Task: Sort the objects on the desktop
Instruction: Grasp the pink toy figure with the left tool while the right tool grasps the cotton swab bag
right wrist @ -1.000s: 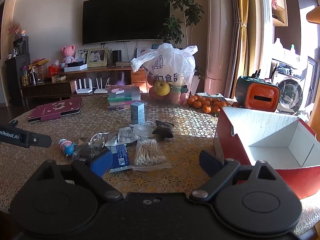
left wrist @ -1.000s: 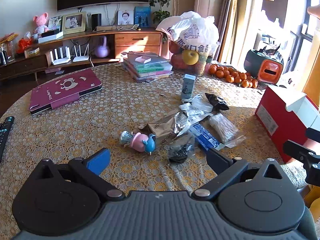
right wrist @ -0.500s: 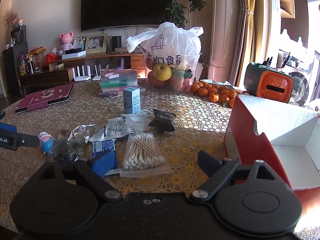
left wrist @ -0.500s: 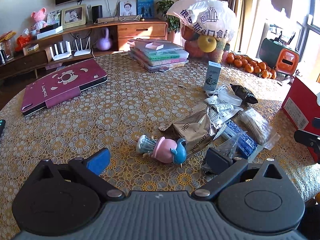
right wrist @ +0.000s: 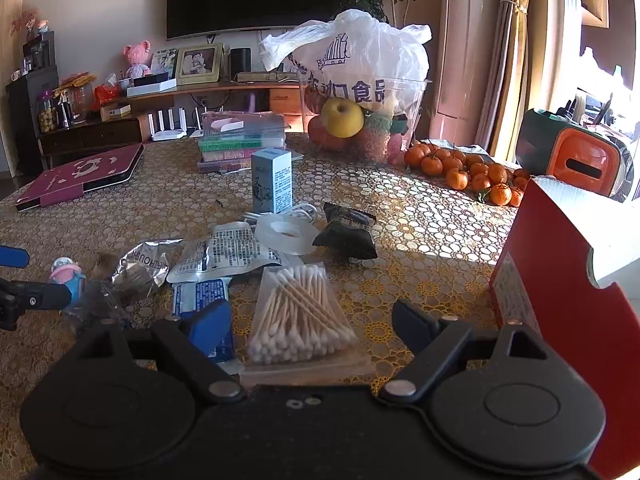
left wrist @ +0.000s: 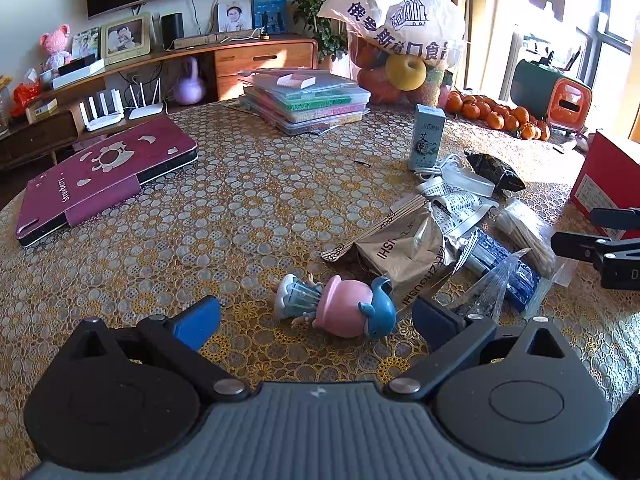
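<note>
My left gripper (left wrist: 316, 318) is spread wide around the toy (left wrist: 336, 306), which lies on its side on the table (left wrist: 200, 216) between the fingers. My right gripper (right wrist: 310, 326) is spread too, the swabs (right wrist: 298, 316) between its fingers, the red box (right wrist: 560, 280) on the near right.

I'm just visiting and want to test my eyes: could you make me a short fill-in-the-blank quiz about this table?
1. Between the open left tongs lies a pink and blue ___.
2. The bag of cotton swabs sits between the ___ tongs.
3. The box at the table's right edge is ___ outside.
4. The yellow apple sits under a white plastic ___.

Missing words: toy figure; right; red; bag
</note>
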Demonstrator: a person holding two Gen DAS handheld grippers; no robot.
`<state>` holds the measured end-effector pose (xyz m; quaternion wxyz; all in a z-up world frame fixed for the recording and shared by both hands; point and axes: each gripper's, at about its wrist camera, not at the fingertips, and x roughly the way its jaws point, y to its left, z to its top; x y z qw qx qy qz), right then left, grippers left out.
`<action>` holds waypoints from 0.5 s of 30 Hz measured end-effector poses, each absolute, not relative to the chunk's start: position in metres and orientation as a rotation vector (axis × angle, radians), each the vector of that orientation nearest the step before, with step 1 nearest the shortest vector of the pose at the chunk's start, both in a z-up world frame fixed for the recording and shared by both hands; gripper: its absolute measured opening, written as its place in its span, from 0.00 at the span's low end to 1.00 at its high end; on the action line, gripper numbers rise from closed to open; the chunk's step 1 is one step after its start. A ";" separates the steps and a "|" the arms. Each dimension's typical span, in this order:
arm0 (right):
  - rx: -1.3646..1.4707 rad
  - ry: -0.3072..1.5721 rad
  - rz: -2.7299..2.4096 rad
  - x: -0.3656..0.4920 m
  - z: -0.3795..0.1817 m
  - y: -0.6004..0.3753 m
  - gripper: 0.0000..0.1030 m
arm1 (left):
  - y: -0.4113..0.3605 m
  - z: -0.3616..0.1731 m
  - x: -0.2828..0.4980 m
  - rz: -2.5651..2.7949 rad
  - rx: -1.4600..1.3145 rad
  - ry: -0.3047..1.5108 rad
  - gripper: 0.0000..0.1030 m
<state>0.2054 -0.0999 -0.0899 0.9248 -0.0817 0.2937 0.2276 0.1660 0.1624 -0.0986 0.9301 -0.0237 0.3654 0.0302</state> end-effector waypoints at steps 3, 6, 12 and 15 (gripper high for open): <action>-0.173 0.611 0.465 0.211 -0.094 -0.097 0.82 | 0.165 -0.103 0.170 0.056 -0.047 0.748 0.99; -0.178 0.622 0.462 0.217 -0.099 -0.093 0.82 | 0.166 -0.107 0.172 0.038 -0.043 0.749 0.99; -0.167 0.662 0.456 0.228 -0.109 -0.091 0.77 | 0.166 -0.112 0.177 0.011 -0.046 0.749 0.99; -0.154 0.679 0.457 0.232 -0.112 -0.093 0.74 | 0.166 -0.112 0.178 0.002 -0.041 0.742 0.99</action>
